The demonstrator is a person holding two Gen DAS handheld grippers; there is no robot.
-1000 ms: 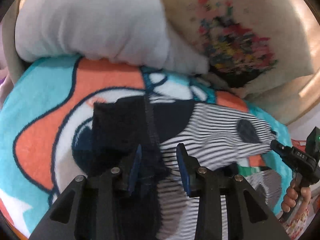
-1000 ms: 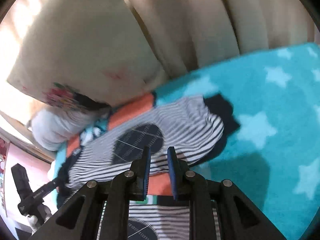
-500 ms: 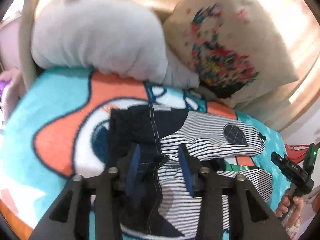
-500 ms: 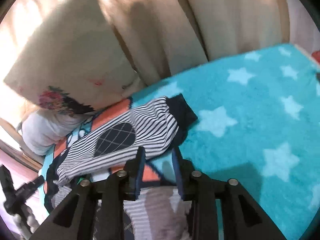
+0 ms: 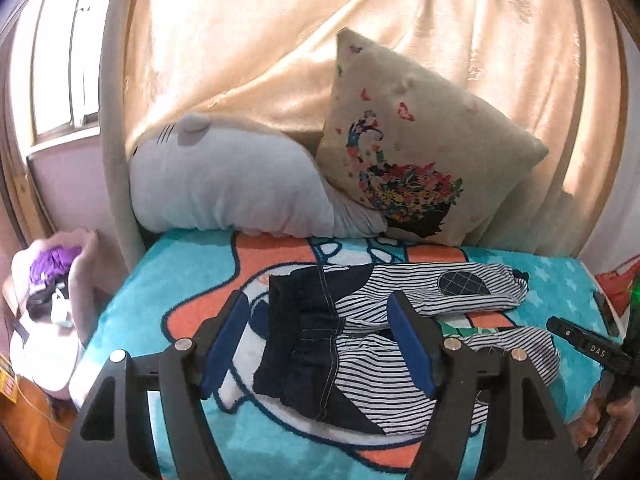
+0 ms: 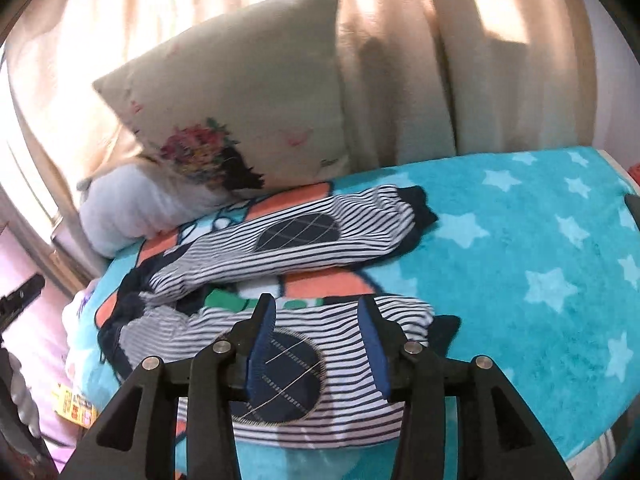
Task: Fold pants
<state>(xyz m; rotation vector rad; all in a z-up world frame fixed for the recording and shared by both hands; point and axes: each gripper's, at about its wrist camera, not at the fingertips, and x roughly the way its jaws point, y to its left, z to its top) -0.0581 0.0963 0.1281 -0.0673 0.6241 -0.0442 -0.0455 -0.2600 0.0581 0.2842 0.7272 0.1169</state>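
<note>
Lying unfolded on the blanket (image 6: 540,240), striped pants (image 5: 400,308) have both legs spread apart; left gripper (image 5: 320,344) and right gripper (image 6: 316,344) gape wide, empty; folding unstarted.

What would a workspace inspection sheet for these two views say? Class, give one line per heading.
Surface: turquoise star blanket with an orange cartoon print.
Job's things: striped pants lie spread out, legs apart, navy waistband towards the left tool.
Clutter: floral pillow; grey plush cushion; laundry pile beside the bed.
Grippers: left tool open over the waistband; right tool open over the near leg's knee patch.
Cables: nothing seen.
Surroundings: cream curtain, window.
</note>
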